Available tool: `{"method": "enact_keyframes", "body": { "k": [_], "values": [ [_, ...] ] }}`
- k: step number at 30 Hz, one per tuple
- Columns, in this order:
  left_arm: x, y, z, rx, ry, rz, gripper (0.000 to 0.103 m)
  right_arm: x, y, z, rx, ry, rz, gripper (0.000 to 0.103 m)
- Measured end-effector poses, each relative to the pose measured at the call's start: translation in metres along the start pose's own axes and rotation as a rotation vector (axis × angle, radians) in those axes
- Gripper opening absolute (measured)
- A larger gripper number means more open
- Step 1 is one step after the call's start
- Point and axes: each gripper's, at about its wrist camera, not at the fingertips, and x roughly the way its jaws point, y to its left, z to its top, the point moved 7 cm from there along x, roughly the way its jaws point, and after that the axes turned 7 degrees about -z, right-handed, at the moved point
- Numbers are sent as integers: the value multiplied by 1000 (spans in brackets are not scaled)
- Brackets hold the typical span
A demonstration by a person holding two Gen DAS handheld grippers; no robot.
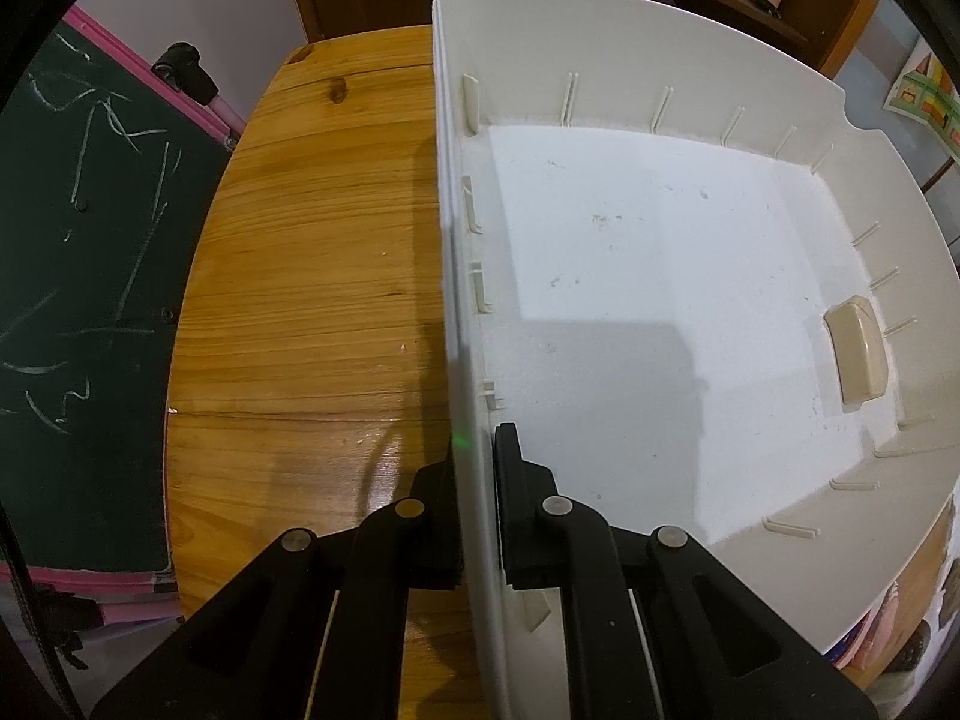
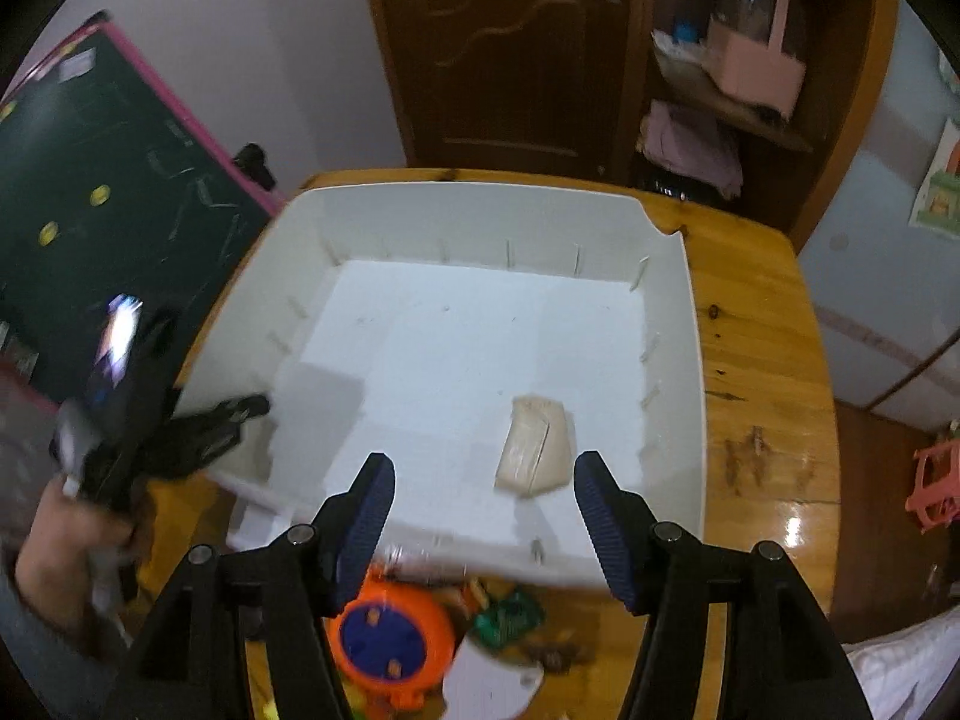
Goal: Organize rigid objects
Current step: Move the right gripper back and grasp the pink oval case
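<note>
Inside large white plastic bin [image 2: 684, 372] on wooden table [image 1: 312, 300]: one beige rectangular block [image 2: 534, 447]. Left gripper [image 1: 477, 480] clamped on bin wall; right gripper [image 2: 485, 483] apart, empty. Orange-blue round toy [image 2: 390, 642] beside.

The large white rectangular plastic tray [image 1: 630, 276] sits on the wooden table [image 1: 312, 276], open side up. Its walls are tall and carry thin vertical ribs on the inside. One far corner of the rim has a notch. The floor of the tray is flat, white and lightly speckled.

A small beige rectangular block with rounded edges [image 2: 534, 444] lies flat on the tray floor, close to the right-hand wall in the right wrist view, apart from the ribs.

Outside the tray, just past its near wall, an orange round plastic toy with a blue centre [image 2: 390, 642] lies on the table beside a green item [image 2: 507, 618], blurred.
</note>
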Motion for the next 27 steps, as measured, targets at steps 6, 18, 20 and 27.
{"method": "enact_keyframes", "body": {
  "k": [6, 18, 20, 27],
  "values": [
    [0, 1, 0, 1, 0, 0, 9, -32, 3, -33, -12, -31, 3, 63],
    [-1, 3, 1, 5, 2, 7, 10, -65, -5, -84, 30, -67, -58, 63],
    [0, 3, 1, 5, 3, 7, 10, -68, -5, -91, 36, -70, -54, 63],
    [0, 2, 0, 6, 3, 8, 11, -68, -4, -113, 17, -59, -74, 63]
  ]
}}
